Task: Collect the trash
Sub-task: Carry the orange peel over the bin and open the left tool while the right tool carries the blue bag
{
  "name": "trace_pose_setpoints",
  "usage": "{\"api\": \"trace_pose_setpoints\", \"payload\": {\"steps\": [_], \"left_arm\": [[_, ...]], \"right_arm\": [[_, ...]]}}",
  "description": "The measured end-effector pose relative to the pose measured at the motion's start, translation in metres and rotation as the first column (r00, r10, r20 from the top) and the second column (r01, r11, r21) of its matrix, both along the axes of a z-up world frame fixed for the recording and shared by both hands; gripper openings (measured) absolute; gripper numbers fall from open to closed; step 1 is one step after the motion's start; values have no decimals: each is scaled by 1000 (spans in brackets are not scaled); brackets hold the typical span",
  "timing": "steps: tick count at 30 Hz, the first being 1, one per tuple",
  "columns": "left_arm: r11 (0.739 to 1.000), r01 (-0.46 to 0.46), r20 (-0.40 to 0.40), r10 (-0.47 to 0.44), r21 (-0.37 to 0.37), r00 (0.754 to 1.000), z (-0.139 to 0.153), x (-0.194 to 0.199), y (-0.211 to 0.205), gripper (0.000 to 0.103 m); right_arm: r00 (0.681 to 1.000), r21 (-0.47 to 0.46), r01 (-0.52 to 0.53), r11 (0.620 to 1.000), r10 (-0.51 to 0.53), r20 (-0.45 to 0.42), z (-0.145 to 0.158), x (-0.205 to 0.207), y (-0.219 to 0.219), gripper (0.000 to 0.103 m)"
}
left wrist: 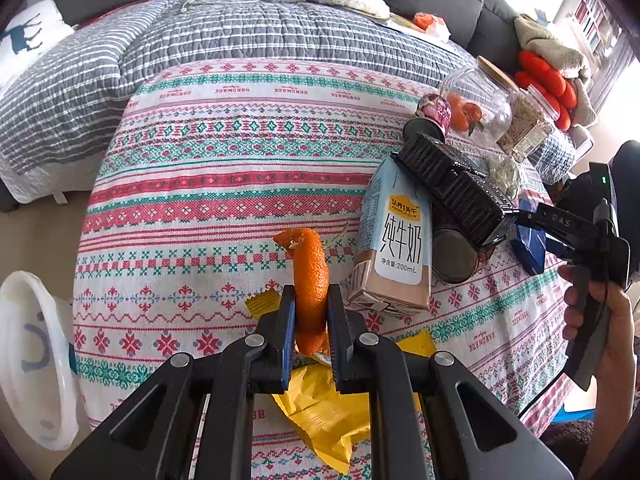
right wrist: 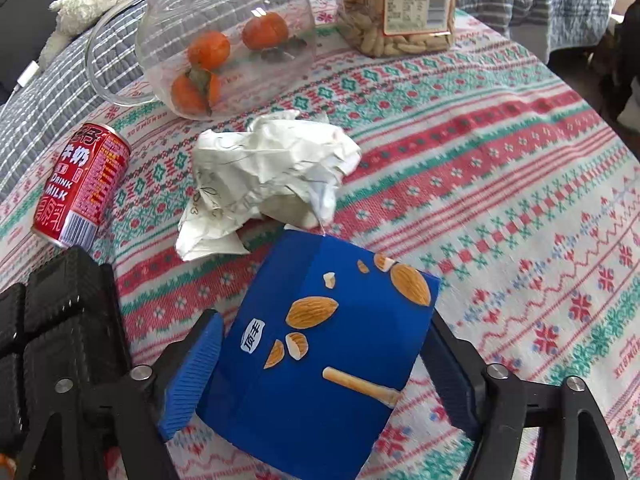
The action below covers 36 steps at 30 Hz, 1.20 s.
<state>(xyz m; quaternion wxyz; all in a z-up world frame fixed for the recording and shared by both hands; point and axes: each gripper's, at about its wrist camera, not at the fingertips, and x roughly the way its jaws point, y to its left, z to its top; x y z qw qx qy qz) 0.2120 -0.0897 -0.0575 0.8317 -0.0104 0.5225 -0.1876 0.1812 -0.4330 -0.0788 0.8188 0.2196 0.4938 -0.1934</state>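
At the far left of the left wrist view, a white plastic bin [left wrist: 32, 360] lies beside the table [left wrist: 224, 152], which is covered with a patterned cloth in red, green and white. Near the middle, the left gripper [left wrist: 311, 312] has its fingers [left wrist: 286, 332] clamped on a strip of orange peel [left wrist: 309, 280], which stands up between them, above a yellow wrapper [left wrist: 324, 408] that lies on the cloth. Just to the right, a milk carton [left wrist: 394, 244] stands by a black plastic tray [left wrist: 456, 192] and a dark can [left wrist: 454, 256]. Further right there are a glass jar [left wrist: 476, 108] with small oranges inside and a hand [left wrist: 600, 320] that holds the other tool.

In the right wrist view, a red milk can [right wrist: 82, 188] lies on its side at the left (the black tray is just below it). In the middle, crumpled white paper [right wrist: 272, 176] rests on the cloth, touching the upper edge of a blue snack box [right wrist: 316, 360]. The right gripper [right wrist: 324, 364] has its fingers [right wrist: 192, 376] wide apart on both sides of this box; it cannot be told if they press on it.
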Motion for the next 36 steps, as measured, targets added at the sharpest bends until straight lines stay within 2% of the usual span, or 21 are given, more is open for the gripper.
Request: {"api": "trace_pose_setpoints", "payload": {"steps": [14, 26, 36], "left_arm": [[999, -39, 40, 40, -32, 998, 19, -14, 24, 15], [993, -115, 70, 118, -40, 991, 34, -30, 76, 15], [975, -219, 80, 221, -27, 972, 38, -45, 146, 15]], "right_arm": [[993, -31, -95, 995, 97, 60, 47, -46, 16, 81], [964, -67, -234, 970, 240, 115, 80, -53, 87, 81], [918, -83, -368, 926, 376, 128, 87, -39, 171, 81]]}}
